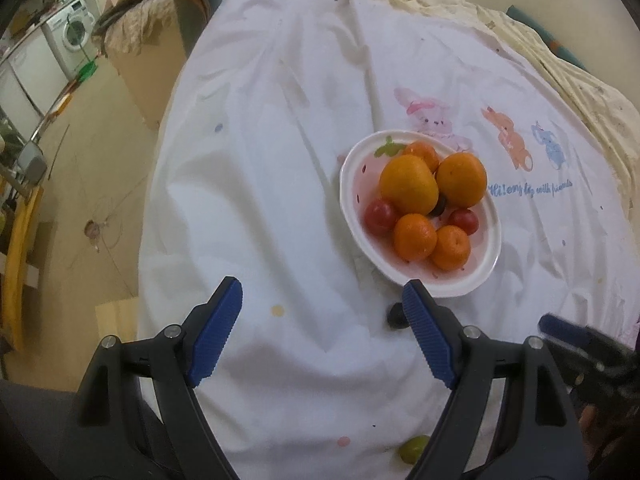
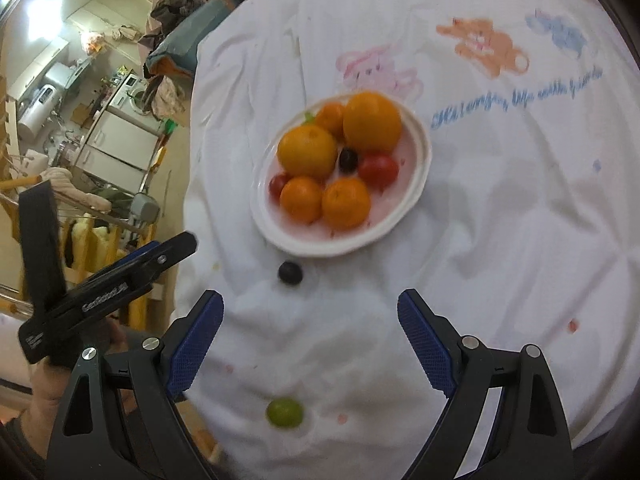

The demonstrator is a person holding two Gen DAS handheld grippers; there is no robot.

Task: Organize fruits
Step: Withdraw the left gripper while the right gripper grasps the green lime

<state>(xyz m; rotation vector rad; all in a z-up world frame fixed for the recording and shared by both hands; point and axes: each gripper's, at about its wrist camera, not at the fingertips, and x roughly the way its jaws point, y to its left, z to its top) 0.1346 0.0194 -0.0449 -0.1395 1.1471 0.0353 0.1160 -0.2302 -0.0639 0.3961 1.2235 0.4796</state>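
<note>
Your left tool (image 1: 322,300) hangs with its blue pads spread wide apart and nothing between them, over a white sheet (image 1: 260,160) printed with cartoon animals. Your right tool (image 2: 310,312) is likewise spread apart and empty.

In the left wrist view, the white plate (image 1: 486,268) sits at about one o'clock from your left tool. It holds two large oranges (image 1: 408,184), three smaller ones (image 1: 414,236), two red tomatoes (image 1: 379,216) and a dark grape (image 1: 439,207) tucked among them.

A second dark grape (image 2: 290,273) lies loose on the sheet, just off the plate's near rim, at about eleven o'clock from your right tool in its own view. A green grape (image 2: 285,412) lies nearer you, at six o'clock, between the right tool's arms but below its pads.

The right tool's tip shows at the left view's right edge, at about four o'clock.
</note>
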